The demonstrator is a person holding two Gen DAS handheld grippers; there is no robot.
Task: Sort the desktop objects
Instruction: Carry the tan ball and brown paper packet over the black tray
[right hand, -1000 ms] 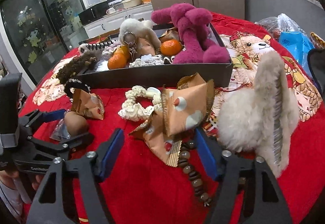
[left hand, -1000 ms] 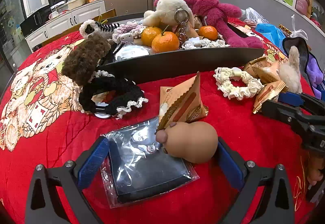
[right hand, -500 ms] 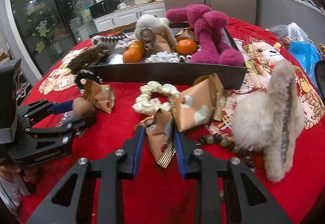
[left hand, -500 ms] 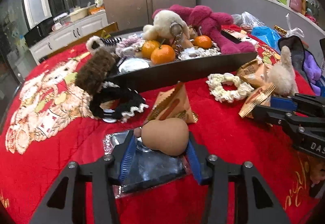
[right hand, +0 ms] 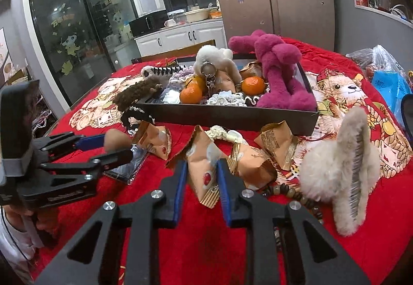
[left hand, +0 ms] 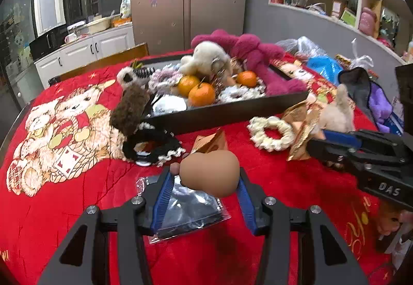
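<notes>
Left wrist view: the left gripper (left hand: 205,187) is seen at lower centre, its blue pads closed partway on a tan gourd (left hand: 209,173), which is held clear of the red cloth (left hand: 72,197) covering the table. A clear plastic pouch (left hand: 185,207) lies on the cloth directly beneath the gourd. A black tray (left hand: 227,112) is set across the middle of the frame, filled with oranges (left hand: 201,97), a magenta plush (left hand: 254,52) and a cream plush (left hand: 206,59). A brown fuzzy clip (left hand: 129,109) leans over the tray's left end, above a black scrunchie (left hand: 152,147). A cream scrunchie (left hand: 271,132) lies to the right of centre, near the tray's front wall.

In the right wrist view, the right gripper (right hand: 200,183) occupies the lower centre; its jaws are closing, and a kraft snack packet (right hand: 206,168) is pinched between the blue pads. More such packets (right hand: 276,143) lie around it, just in front of the tray (right hand: 232,117). A cream fur clip (right hand: 340,171) stands at the right, with wooden beads (right hand: 284,190) on the cloth beside it. The left gripper (right hand: 116,141) with the gourd (right hand: 116,137) is seen at middle left.
</notes>
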